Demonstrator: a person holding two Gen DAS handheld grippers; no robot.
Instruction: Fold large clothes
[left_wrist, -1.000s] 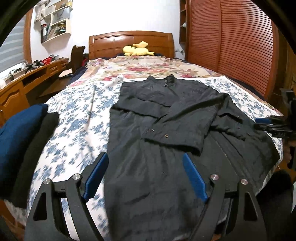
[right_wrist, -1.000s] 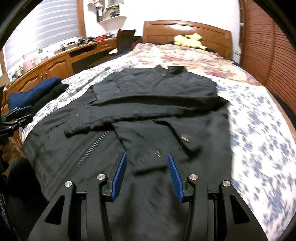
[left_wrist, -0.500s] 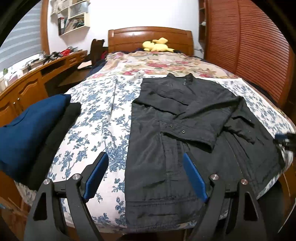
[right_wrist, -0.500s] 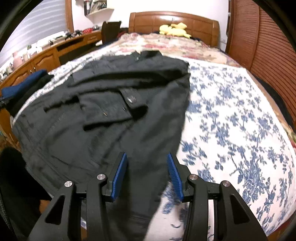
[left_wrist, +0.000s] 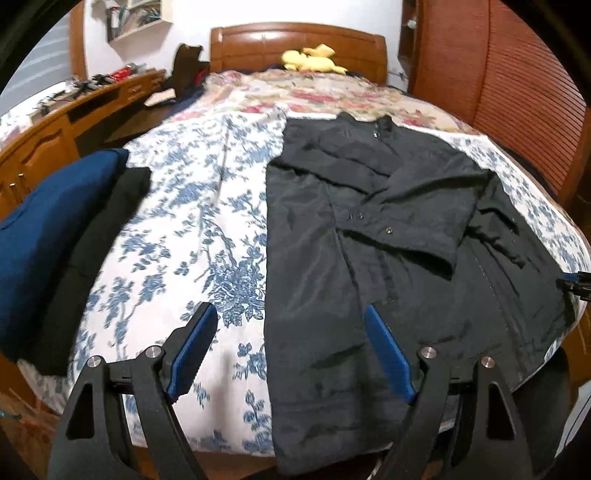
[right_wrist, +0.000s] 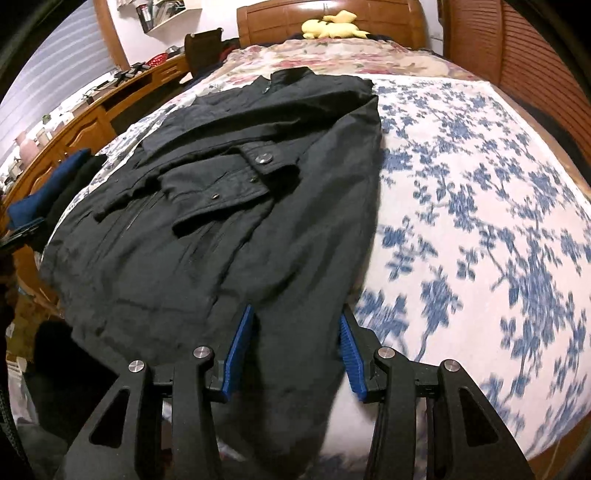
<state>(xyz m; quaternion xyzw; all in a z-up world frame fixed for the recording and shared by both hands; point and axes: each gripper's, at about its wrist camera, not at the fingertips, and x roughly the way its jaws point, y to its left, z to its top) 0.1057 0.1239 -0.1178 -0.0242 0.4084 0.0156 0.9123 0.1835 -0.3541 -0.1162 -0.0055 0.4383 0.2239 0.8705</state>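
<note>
both grippers shifted to jacket (left_wrist: 369, 240) hem corners

Black jacket (left_wrist: 369, 229), blue-flowered white bedspread (left_wrist: 192, 229).

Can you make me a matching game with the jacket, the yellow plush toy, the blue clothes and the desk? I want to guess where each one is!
Things:
1. jacket
2. plush toy
3. blue clothes
4. desk

Places:
A. by the headboard
B. spread flat on the bed
C. along the wall beside the bed
D. piled at the bed's near corner

Pairs: 1-B, 2-A, 3-D, 4-C
</note>
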